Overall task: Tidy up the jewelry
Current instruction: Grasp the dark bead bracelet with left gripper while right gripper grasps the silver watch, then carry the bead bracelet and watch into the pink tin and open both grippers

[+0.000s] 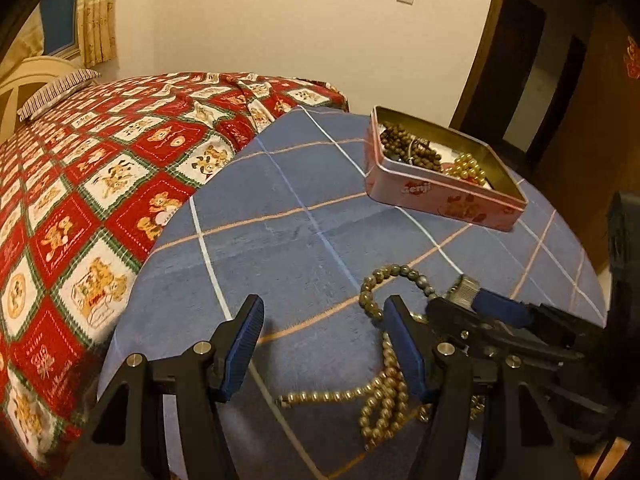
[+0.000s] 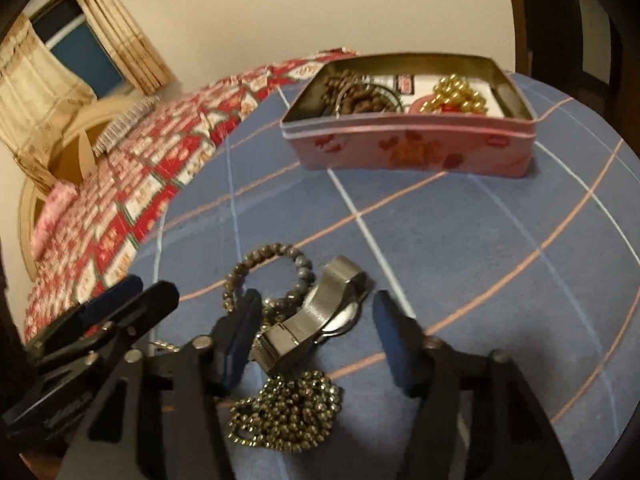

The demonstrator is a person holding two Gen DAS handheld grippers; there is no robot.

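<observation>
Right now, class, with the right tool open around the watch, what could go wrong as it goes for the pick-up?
1. The watch lies against the grey bead bracelet and close to the heap of small beads, so the right tool might drag one of them along.
2. The left tool sits close beside it; the two could bump.
3. The pink tin already holds brown and gold beads, so things may tangle there.
</observation>
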